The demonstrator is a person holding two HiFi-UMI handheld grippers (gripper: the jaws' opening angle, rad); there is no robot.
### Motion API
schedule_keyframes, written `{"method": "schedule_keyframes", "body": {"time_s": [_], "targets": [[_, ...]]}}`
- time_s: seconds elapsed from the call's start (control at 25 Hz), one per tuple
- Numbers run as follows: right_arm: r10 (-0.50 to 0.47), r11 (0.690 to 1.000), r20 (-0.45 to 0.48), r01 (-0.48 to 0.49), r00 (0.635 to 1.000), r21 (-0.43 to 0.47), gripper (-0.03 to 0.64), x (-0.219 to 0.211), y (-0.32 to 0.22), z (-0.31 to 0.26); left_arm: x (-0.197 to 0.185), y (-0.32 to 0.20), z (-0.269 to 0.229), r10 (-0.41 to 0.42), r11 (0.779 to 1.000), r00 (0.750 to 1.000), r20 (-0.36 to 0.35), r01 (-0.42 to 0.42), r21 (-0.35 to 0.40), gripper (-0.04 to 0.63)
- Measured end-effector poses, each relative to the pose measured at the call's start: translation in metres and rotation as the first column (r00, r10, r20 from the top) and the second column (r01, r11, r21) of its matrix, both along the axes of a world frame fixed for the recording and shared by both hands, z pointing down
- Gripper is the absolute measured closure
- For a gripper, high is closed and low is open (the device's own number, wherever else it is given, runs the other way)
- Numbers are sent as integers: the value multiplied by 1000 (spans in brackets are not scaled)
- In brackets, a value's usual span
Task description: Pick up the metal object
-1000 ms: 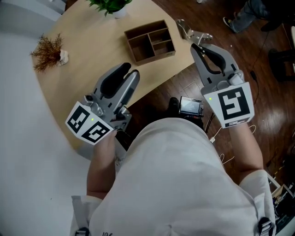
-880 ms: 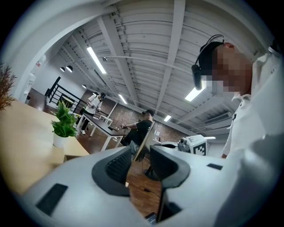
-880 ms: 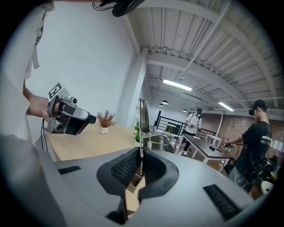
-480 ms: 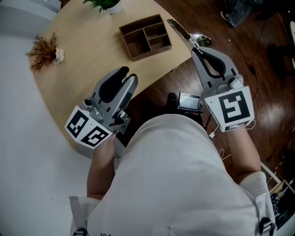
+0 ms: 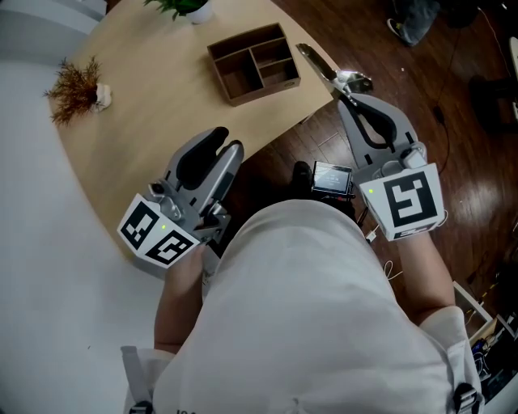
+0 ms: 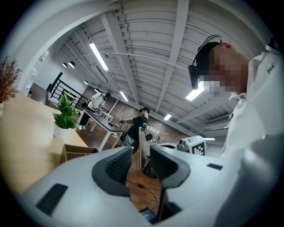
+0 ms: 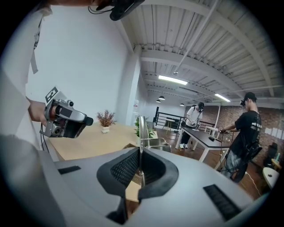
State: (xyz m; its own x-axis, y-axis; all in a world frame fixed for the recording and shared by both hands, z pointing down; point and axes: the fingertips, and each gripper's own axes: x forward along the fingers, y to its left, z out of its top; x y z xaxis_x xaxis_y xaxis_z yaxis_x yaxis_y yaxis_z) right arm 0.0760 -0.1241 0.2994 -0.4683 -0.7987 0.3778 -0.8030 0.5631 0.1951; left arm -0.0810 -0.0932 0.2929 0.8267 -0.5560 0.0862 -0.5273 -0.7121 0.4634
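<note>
**Metal object in the right claw, pick-up looks nearly done**

Far left on the pale table (image 5: 137,121) is a dried sprig (image 5: 77,85), with a potted plant (image 5: 182,6) at the top edge. Neither is involved.

The left gripper (image 5: 228,140) is over the table's near edge, tilted up and to the right. In its own view the jaws stand a narrow gap apart with only floor behind them. It grips nothing, and the thin strip seen through the gap is farther off.

Mid-table is the wooden box (image 5: 267,87), open-topped with several compartments that look empty. Neither gripper touches it.

Just right of the box is the metal object (image 5: 318,62), a thin flat strip with a wire-like part near the held end. It sticks out ahead of the right gripper (image 5: 344,87), over the table's right edge and the dark floor (image 5: 453,97). In the right gripper view the pads are pressed together on the strip's lower end, and the strip rises straight up between them. From that angle it seems clear of the tabletop, though the head view alone can't confirm this.

Step, as I judge it: the grasp is made and the object is being lifted or carried. The next move calls for keeping the squeeze steady. The strip is thin and pinched at one end only, so it could pivot or slip. It should be raised clear of the table edge and the box, while the left claw keeps out of the way.
</note>
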Motion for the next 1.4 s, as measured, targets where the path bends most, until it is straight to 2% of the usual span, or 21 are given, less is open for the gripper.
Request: {"method": "schedule_keyframes", "body": {"time_s": [0.8, 1.4], "targets": [[40, 995, 28, -37, 999, -90, 612, 9, 15, 32, -4, 2, 18, -10, 999, 1000, 16, 11, -45, 469], [2, 993, 36, 3, 999, -119, 612, -5, 16, 40, -10, 4, 31, -30, 997, 999, 28, 32, -76, 469]]}}
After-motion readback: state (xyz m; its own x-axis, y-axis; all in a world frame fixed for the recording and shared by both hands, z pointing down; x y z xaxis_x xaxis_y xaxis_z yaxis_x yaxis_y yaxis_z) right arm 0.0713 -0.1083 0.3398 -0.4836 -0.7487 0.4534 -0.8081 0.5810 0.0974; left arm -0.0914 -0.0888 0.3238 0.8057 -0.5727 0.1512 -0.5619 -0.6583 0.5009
